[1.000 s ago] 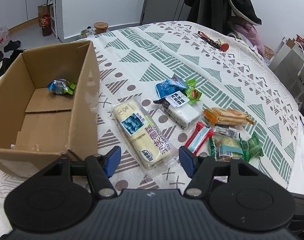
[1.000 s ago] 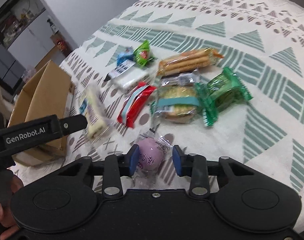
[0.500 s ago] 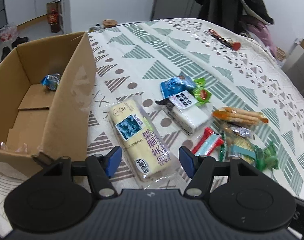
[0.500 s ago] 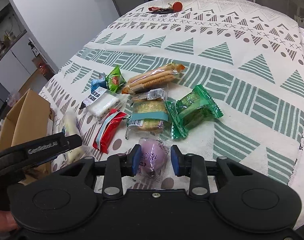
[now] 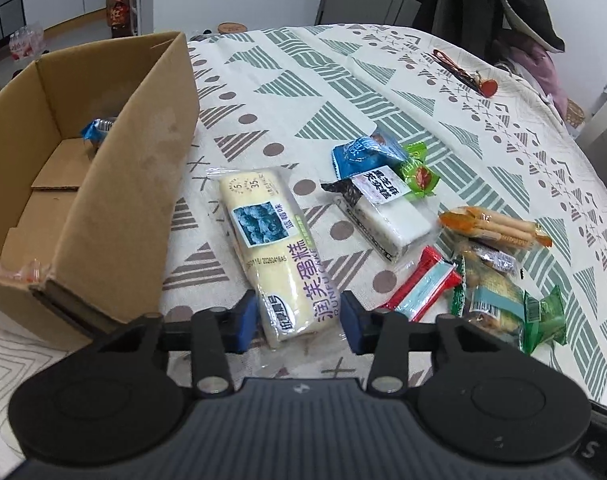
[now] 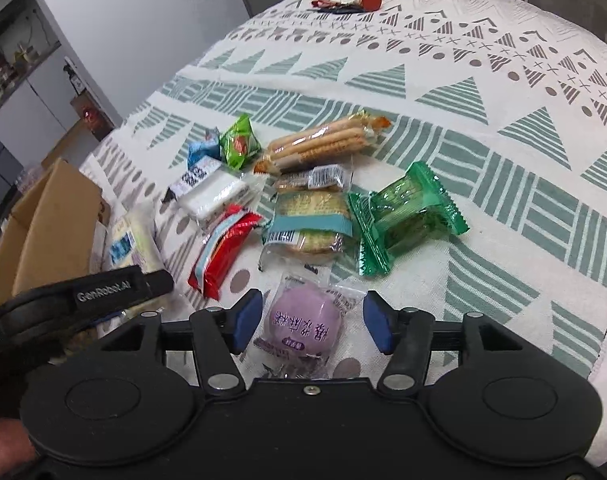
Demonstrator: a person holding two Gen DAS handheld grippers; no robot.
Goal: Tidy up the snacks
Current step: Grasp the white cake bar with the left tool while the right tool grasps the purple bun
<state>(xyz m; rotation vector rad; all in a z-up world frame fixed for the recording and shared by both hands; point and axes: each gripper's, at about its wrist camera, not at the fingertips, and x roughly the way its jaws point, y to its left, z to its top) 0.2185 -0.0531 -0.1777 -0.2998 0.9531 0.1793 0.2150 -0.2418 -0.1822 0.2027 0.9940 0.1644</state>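
Your left gripper (image 5: 298, 318) straddles the near end of the long cream cake pack (image 5: 272, 248), the one with the blue photo label. Its jaws stand a little wider than the pack, and I cannot tell whether the blue pads (image 5: 245, 320) touch the wrapper yet. The pack lies flat on the patterned tablecloth (image 5: 403, 100), just beside the cardboard box (image 5: 135, 184), which already holds one small blue packet (image 5: 97, 130).

Your right gripper (image 6: 311, 320) sits wide open around the round purple pastry (image 6: 305, 324) in its clear wrapper, with a clear gap on both sides. It holds nothing.

For the cake pack, my advice is to push forward before you close, so the pads meet the cake itself and not only the loose film at the seam. Gripped this near the end, a long soft pack will likely droop, so squeeze gently and lift slowly. The box wall stands high on your left, so raise the pack clear of the rim before you swing across.

For the pastry, centre the jaws on the dome and close softly, since it looks easy to crush. The red bar (image 6: 223, 252) and the sandwich biscuit pack (image 6: 309, 222) lie close ahead, so keep your approach short to avoid nudging them.
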